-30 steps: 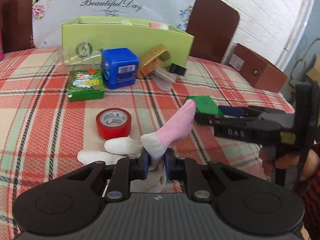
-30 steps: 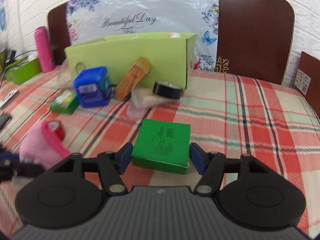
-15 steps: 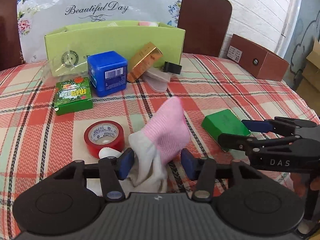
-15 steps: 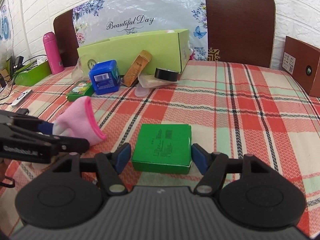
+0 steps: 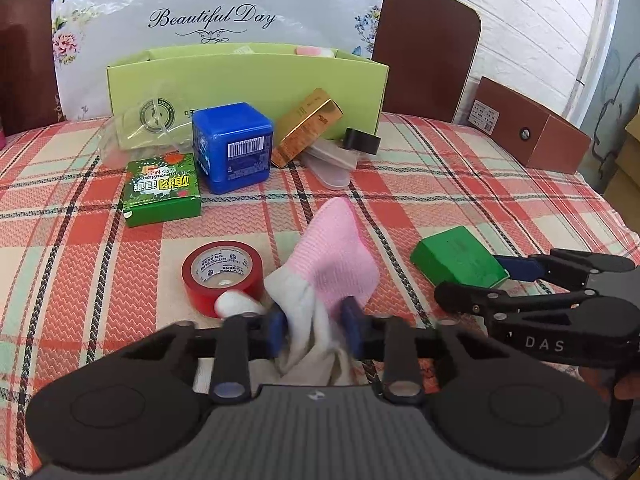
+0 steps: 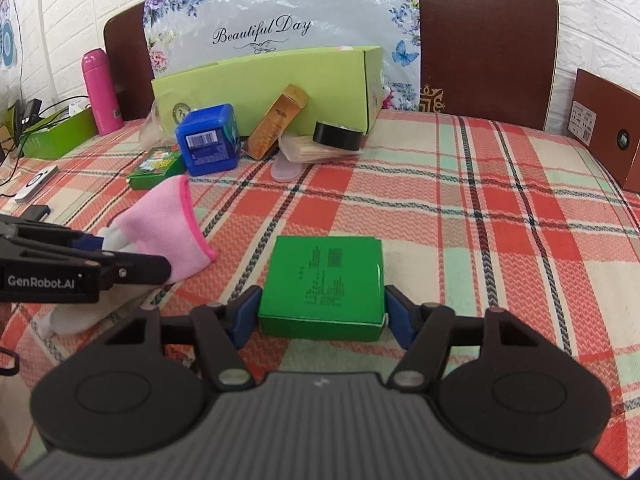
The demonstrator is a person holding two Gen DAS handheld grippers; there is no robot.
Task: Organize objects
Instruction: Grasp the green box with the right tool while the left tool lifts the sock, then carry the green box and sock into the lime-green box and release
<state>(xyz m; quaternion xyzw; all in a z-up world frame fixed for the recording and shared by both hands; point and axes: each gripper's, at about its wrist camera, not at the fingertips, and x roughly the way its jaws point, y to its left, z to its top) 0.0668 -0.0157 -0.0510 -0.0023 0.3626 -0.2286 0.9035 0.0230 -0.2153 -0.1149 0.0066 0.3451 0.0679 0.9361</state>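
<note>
A pink and white sock (image 5: 332, 256) stands up from the plaid tablecloth. My left gripper (image 5: 314, 328) has its jaws closing, and the pads press on the sock's white part. The right wrist view shows the same sock (image 6: 168, 220) with the left gripper (image 6: 128, 254) at the left edge. A flat green box (image 6: 324, 276) lies on the cloth. My right gripper (image 6: 322, 312) is closing on it, both blue pads against its sides. The left wrist view shows that box (image 5: 456, 256) at the right.
An open light-green box (image 5: 248, 80) stands at the back. Before it lie a blue cube box (image 5: 232, 144), a gold box (image 5: 308, 124), a black tape roll (image 5: 362, 140) and a green patterned box (image 5: 162, 190). A red tape roll (image 5: 222, 272) and a white sock (image 5: 234, 304) lie beside the left gripper.
The left gripper let go of the sock half a second ago and has closed on it again. The right gripper's pads have come in against the green box.
</note>
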